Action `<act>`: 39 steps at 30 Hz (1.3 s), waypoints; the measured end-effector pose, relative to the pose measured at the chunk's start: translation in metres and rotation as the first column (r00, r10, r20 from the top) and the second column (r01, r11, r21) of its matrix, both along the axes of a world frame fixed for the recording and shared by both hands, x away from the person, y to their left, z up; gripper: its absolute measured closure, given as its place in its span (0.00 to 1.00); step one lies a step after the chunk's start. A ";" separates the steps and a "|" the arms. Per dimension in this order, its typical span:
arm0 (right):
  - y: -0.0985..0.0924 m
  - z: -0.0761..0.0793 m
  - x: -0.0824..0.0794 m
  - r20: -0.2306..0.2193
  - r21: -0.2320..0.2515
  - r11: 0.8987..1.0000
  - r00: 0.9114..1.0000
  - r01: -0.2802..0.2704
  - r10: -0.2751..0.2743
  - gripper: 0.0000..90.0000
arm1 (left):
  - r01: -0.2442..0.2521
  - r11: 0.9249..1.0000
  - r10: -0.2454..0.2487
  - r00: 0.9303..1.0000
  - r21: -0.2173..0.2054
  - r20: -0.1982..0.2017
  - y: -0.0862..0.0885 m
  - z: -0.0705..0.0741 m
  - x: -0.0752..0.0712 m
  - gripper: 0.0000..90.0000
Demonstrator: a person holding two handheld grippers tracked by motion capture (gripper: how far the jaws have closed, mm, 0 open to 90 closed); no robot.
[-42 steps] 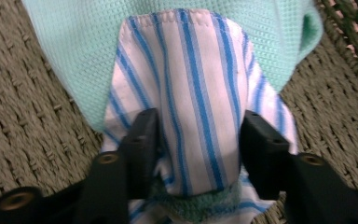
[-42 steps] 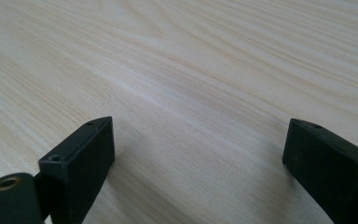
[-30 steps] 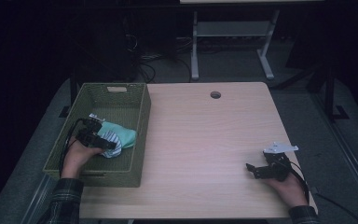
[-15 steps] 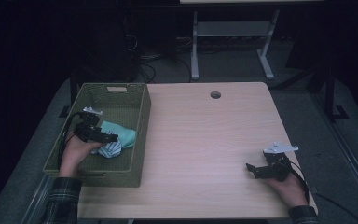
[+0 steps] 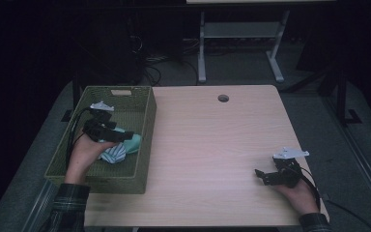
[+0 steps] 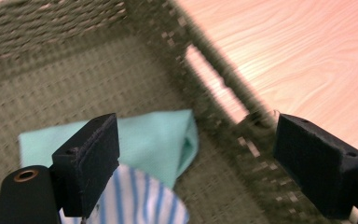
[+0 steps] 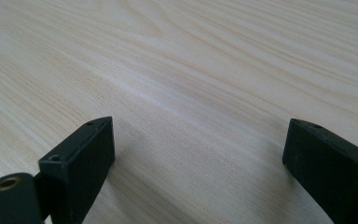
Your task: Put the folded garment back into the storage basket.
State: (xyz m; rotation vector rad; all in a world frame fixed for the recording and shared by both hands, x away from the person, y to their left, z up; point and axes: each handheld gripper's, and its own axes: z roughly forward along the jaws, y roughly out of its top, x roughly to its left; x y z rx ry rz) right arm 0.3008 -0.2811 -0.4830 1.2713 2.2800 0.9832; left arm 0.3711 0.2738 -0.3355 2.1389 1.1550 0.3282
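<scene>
At the left edge of the table (image 5: 207, 145), a green woven basket (image 5: 145, 125) is sitting with its long axis running away from the person, a handle slot cut in its far wall. The left gripper (image 5: 118, 137) is hovering inside the basket, its jaws spread wide and holding nothing. In the left gripper view the left gripper (image 6: 196, 158) is looking down at the basket floor (image 6: 98, 79), with one jaw over the cloth and the other over the blurred basket wall next to the table.

Lying on the basket floor beneath the jaws are two pieces of cloth. A mint-green cloth (image 5: 134, 143) (image 6: 154, 140) is lying flat, its long axis running roughly across the basket, its near corner pointing at the basket's table-side wall. A blue-and-white striped cloth (image 5: 113, 153) (image 6: 135, 200) is overlapping the mint one on the person's side, its stripes running along the gripper's line of sight in the left gripper view. No label or writing is showing on either cloth or on the basket.

Far to the right, well apart from the basket, the right gripper (image 5: 263, 176) is resting low over the bare wood near the table's near right corner, pointing left across the table. Its jaws are standing wide apart and empty; in the right gripper view the right gripper (image 7: 196, 168) is framing plain pale wood grain (image 7: 191, 70).
</scene>
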 end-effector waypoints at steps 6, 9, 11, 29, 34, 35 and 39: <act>0.000 0.000 0.000 -0.002 0.001 1.000 1.000 0.001 -0.001 0.10 | 0.041 0.998 -0.040 0.999 -0.040 0.031 -0.019 0.008 -0.004 0.16; 0.000 0.000 0.000 0.000 0.000 1.000 1.000 0.000 0.000 0.10 | 0.069 0.996 -0.066 0.997 -0.056 0.049 -0.031 0.011 -0.006 0.16; 0.000 0.000 0.000 0.000 0.000 1.000 1.000 0.000 0.000 0.10 | 0.083 0.995 -0.080 0.995 -0.052 0.056 -0.039 0.012 -0.007 0.16; 0.000 0.000 0.000 0.000 0.000 1.000 1.000 0.000 0.000 0.10 | 0.220 0.971 -0.209 0.971 -0.094 0.114 -0.116 0.005 -0.020 0.16; 0.000 0.000 0.000 0.000 0.000 1.000 1.000 0.001 -0.001 0.10 | 0.252 0.963 -0.240 0.963 -0.097 0.123 -0.132 -0.004 -0.023 0.16; 0.000 0.000 0.000 0.000 0.000 1.000 1.000 0.001 -0.001 0.10 | 0.255 0.962 -0.243 0.962 -0.097 0.123 -0.134 -0.006 -0.024 0.16; 0.000 0.000 0.000 -0.001 0.000 1.000 1.000 0.001 -0.001 0.10 | 0.269 0.959 -0.256 0.957 -0.093 0.135 -0.145 -0.013 -0.027 0.16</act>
